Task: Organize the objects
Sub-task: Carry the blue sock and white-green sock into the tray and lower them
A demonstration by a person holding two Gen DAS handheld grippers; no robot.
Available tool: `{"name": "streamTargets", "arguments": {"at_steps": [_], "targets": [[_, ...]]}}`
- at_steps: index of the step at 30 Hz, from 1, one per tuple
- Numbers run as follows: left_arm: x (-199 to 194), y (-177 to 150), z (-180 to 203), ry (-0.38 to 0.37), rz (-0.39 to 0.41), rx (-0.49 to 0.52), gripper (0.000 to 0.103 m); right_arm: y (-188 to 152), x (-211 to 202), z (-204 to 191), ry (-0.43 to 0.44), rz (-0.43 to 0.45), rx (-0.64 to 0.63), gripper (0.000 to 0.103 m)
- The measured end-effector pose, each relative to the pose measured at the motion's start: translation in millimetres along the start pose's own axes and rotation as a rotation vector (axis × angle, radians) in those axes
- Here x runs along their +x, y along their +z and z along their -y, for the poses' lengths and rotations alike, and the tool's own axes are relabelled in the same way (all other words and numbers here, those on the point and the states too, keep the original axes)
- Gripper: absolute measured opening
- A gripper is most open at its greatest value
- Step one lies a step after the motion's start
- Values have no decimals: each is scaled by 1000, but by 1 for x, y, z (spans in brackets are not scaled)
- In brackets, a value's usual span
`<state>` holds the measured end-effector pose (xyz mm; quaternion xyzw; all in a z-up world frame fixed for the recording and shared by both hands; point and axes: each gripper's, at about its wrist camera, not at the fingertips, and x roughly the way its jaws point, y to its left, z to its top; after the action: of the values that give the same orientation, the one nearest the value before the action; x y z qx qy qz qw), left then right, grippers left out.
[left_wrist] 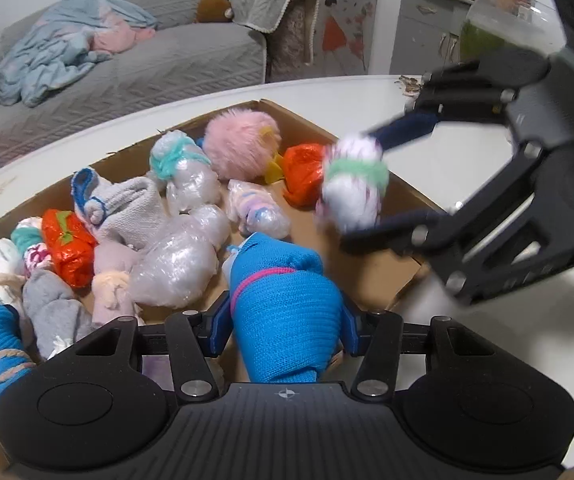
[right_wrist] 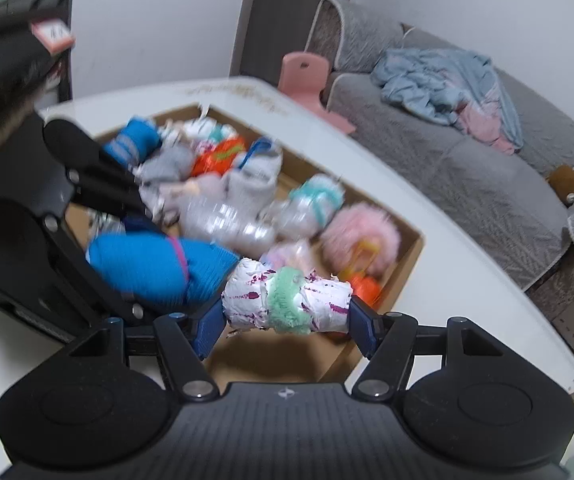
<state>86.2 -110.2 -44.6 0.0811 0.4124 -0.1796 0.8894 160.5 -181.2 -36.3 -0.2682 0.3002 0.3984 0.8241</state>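
The white bench [left_wrist: 367, 92] carries a shallow cardboard box [left_wrist: 371, 276], open at the top, and the box already holds many small soft bundles. The biggest of them is a pink fluffy ball [left_wrist: 239, 148] near the far wall. Around it lie clear plastic-wrapped bundles [left_wrist: 175, 260], two orange packets [left_wrist: 69, 252] and some grey knitted socks [left_wrist: 53, 312].

The left hand-held gripper [left_wrist: 283, 328] is closed on a blue knitted bundle [left_wrist: 283, 312] tied with a pink string. It holds the bundle at the thick middle, over the near edge of the box. This bundle looks soft and light. It gives under the pads, so I judge that a grip on the fat part, below the string, is the safest.

The right hand-held gripper [right_wrist: 285, 320] is closed on a smaller white roll with purple marks [right_wrist: 287, 300], which has a green fuzzy band around its waist. The pads press on its two ends, and it hangs above the right part of the box. It seems light and a little stiffer, perhaps crushed paper. Held by the ends it could turn or slip out, so taking it across the banded middle would probably be firmer.
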Motion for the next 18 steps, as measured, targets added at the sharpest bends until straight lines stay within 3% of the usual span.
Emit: {"name": "streamTargets", "arguments": {"at_steps": [7,14,18], "targets": [[-9,-13,2,-41,-46,48,58,-20,-5,-18,36,-61,-32,61],[-20,-23,20,-103,-109,252,58,-28,-24,-36,140,-78,-57,61],[-21,-15,21,-98,-95,270,58,-23,-31,-36,157,-88,-95,61]]}}
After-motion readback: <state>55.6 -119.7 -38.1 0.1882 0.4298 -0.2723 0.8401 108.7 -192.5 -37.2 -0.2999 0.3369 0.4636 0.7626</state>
